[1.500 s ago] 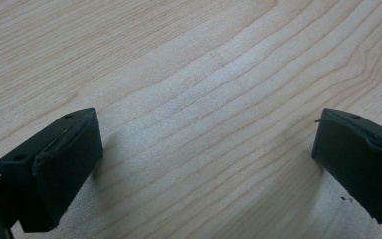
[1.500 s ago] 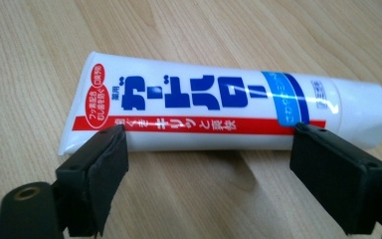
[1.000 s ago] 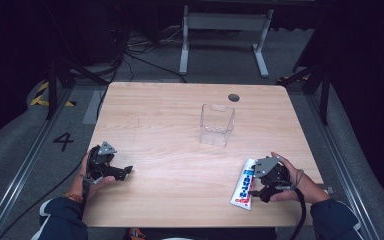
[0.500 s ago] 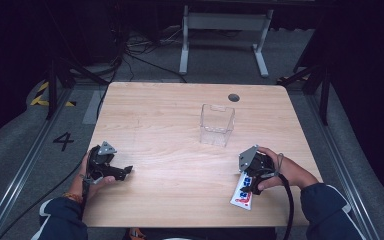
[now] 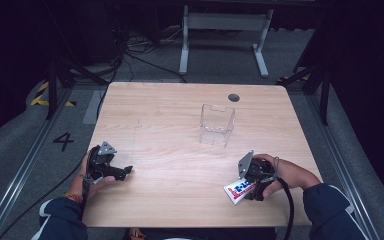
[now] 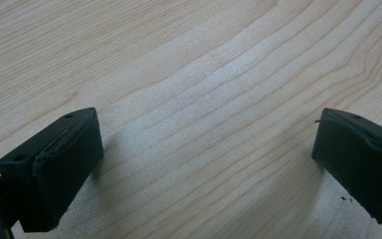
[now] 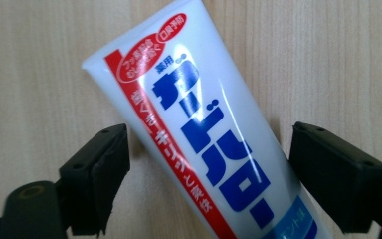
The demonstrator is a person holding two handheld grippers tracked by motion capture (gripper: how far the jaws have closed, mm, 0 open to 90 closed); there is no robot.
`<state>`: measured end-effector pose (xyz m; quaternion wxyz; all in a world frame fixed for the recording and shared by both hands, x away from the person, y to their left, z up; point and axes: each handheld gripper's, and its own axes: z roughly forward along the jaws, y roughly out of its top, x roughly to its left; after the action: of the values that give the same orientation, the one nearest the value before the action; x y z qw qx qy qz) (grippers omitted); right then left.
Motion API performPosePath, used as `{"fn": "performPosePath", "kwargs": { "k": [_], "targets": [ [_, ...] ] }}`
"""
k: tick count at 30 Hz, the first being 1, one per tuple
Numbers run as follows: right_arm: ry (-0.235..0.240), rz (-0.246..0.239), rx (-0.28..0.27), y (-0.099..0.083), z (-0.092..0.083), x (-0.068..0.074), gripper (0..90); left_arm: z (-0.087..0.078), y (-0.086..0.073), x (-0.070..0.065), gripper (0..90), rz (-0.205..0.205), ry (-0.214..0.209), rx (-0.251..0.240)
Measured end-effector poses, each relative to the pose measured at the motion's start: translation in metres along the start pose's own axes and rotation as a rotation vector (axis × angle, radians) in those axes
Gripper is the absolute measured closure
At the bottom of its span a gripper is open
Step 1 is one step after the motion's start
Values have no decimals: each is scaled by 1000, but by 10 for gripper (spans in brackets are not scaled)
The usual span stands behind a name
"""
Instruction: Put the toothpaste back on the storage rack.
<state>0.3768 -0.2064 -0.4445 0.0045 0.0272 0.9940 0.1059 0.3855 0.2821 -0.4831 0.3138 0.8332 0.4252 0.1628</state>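
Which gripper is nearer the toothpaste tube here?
Right. The right gripper straddles the toothpaste tube, jaws open on either side. The left gripper sits far across the table, near its left edge.

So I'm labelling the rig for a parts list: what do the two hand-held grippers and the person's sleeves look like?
Each hand-held gripper, left and right, is black with two blocky black jaws and a grey three-cornered plate on top. A black cable trails from the right one along the forearm. The sleeves are dark navy with a light stripe, and an orange band sits at the left wrist.
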Motion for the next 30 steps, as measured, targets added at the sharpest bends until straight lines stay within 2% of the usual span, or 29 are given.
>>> {"fn": "performPosePath", "kwargs": {
  "k": [4, 7, 8, 10, 14, 16, 19, 24, 27, 29, 30],
  "targets": [
    [5, 1, 6, 4, 6, 0, 209, 0, 0, 0, 1, 1, -4, 0],
    [1, 6, -10, 6, 4, -1, 319, 0, 0, 0, 1, 0, -5, 1],
    [1, 6, -10, 6, 4, -1, 319, 0, 0, 0, 1, 0, -5, 1],
    [-6, 7, -13, 6, 2, -3, 422, 0, 0, 0, 1, 1, -4, 0],
    [-8, -4, -38, 4, 1, -2, 479, 0, 0, 0, 1, 1, -4, 0],
    [-4, 7, -62, 1, 1, -2, 509, 0, 0, 0, 1, 2, -4, 1],
    [-25, 18, -105, -4, -2, 0, 571, 0, 0, 0, 1, 2, -2, 2],
    [-30, 24, -154, -9, -5, 3, 608, 0, 0, 0, 1, 0, -2, 0],
    [-26, 16, -212, -10, -7, 3, 618, 0, 0, 0, 1, 0, 0, -1],
    [-40, 39, -246, -11, -10, 5, 621, 0, 0, 0, 1, -2, 1, -2],
    [-46, 36, -265, -12, -11, 4, 622, 0, 0, 0, 1, 0, 0, -1]
  ]
}}
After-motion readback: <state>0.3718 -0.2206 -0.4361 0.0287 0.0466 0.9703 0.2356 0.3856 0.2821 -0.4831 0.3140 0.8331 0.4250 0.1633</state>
